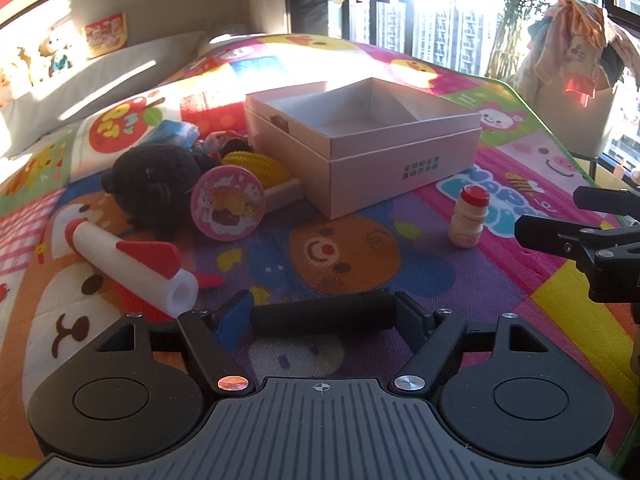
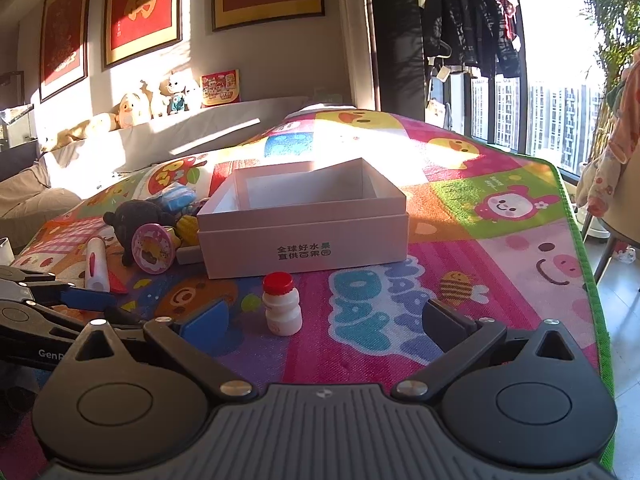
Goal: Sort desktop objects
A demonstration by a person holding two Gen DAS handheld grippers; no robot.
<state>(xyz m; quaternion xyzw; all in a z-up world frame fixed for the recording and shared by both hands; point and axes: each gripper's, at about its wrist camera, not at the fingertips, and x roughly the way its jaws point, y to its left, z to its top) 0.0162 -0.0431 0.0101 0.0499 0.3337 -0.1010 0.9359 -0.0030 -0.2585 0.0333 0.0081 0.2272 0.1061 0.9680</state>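
My left claw [image 1: 320, 312] pinched a black cylinder [image 1: 322, 314] crosswise between its pads. The box [image 2: 304, 236] sat open and empty beyond, toys piled at its left. My right claw [image 2: 326, 320] stood wide, holding nothing, the little red-capped bottle [image 2: 281, 304] upright on the mat between its fingers. I judged the next move was carrying the cylinder into the box.

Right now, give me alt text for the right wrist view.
An open claw faces a small white bottle with a red cap, standing on a colourful play mat. Behind it sits an empty pink box, toys piled at its left.
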